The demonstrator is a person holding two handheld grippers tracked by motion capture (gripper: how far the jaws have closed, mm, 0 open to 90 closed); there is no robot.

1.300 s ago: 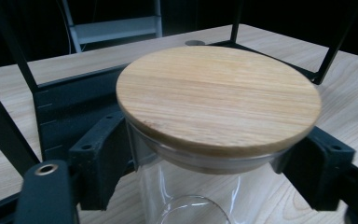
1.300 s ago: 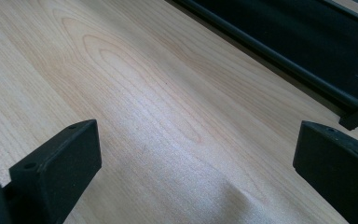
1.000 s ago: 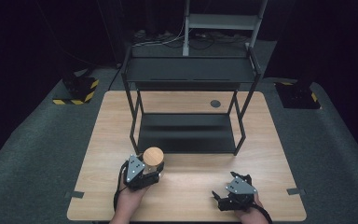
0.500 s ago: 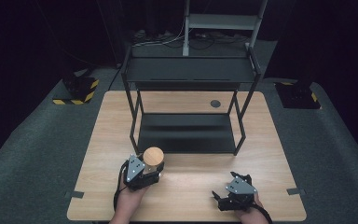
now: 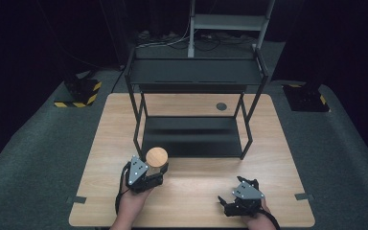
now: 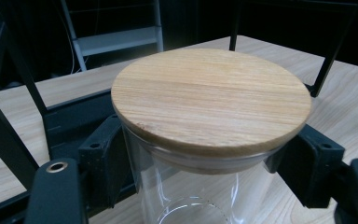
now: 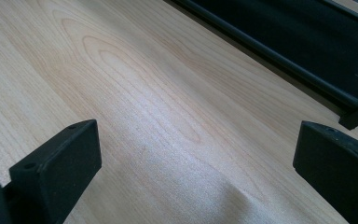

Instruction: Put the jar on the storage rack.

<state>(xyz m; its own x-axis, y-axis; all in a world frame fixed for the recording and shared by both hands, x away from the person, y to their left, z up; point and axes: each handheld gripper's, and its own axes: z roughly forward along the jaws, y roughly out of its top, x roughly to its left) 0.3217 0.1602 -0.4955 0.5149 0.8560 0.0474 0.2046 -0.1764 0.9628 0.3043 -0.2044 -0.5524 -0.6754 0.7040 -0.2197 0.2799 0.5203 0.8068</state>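
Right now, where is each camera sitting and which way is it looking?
High view: above the person's side, looking forward and down on the table; both hands and forearms show.
Left gripper view: rides the left hand-held gripper, facing the glass jar's wooden lid between its jaws.
Right gripper view: rides the right hand-held gripper, looking low across bare tabletop.
Shared: all three show the black metal shelf rack.

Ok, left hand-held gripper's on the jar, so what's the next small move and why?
Probably lift the jar slightly and ease it toward the black shelf rack. The left hand-held gripper brackets its glass body below the wooden lid, and the right hand-held gripper rests open and empty.
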